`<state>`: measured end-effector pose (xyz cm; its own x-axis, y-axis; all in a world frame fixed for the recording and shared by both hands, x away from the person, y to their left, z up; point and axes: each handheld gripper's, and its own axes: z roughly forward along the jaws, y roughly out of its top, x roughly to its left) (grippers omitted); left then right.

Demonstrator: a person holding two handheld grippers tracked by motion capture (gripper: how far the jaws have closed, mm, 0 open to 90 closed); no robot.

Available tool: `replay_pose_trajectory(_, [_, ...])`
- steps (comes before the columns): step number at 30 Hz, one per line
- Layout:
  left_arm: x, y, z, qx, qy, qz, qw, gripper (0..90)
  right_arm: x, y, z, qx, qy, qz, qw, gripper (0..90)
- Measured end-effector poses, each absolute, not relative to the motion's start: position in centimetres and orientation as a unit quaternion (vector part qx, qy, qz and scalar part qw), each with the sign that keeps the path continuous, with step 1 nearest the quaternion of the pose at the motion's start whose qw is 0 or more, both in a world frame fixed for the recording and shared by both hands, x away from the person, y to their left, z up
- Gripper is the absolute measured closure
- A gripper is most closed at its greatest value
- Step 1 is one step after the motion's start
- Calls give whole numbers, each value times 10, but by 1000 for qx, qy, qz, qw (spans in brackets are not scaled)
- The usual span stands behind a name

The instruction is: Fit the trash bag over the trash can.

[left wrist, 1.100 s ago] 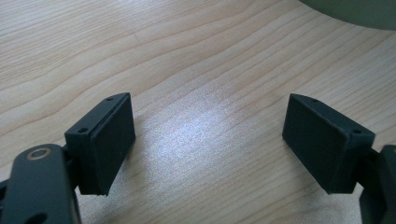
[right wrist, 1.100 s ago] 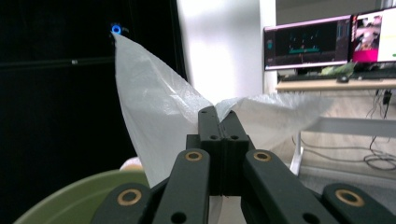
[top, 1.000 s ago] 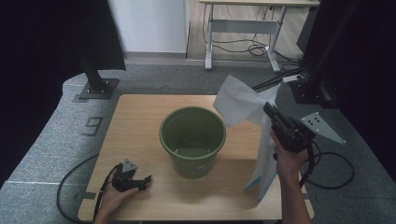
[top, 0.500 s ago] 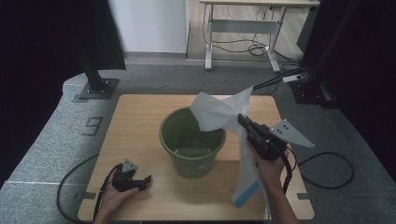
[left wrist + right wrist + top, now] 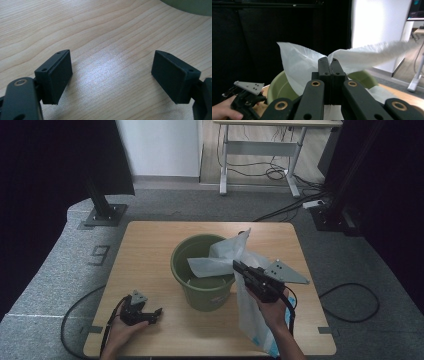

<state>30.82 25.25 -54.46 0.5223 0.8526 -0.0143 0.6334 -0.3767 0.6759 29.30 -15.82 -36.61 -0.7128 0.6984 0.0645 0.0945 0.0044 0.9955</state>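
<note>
Item 1, nearest the person: left gripper (image 5: 150, 314), held in the left hand (image 5: 122, 332) and resting low at the near left part of the table (image 5: 150, 245). Jaws stood spread wide with only bare wood between them; idle.

Item 2: right gripper (image 5: 239, 266), carried by the right hand (image 5: 272, 309) at the near right. Jaws were pressed together, pinching a fold of the white plastic bag (image 5: 227, 255).

Item 3: white plastic bag, thin and translucent, with blue print at its lower end. The upper part spread over the right rim of the bucket, and the rest hung down outside the bucket toward the table's near right edge.

Item 4: green bucket (image 5: 200, 292), upright at the table's middle, apparently empty, unsupported by either gripper.

Item 5, beyond: grey floor with cables, a desk frame.

Risk noted: the bag's mouth appeared unopened, so it could bunch on the rim rather than line the bucket. A one-sided tug might tip or slide the unheld bucket. The thin film might slip from the pinch.
</note>
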Motion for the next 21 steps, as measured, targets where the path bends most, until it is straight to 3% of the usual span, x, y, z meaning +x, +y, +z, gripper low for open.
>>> replay_pose_trajectory(12, [308,251,-544,811,459,175,318,170,293,-143,-382,290,699,622,200,885])
replay_pose_trajectory(21, [308,250,-545,811,459,173,319,170,290,-146,-382,286,708,618,187,835])
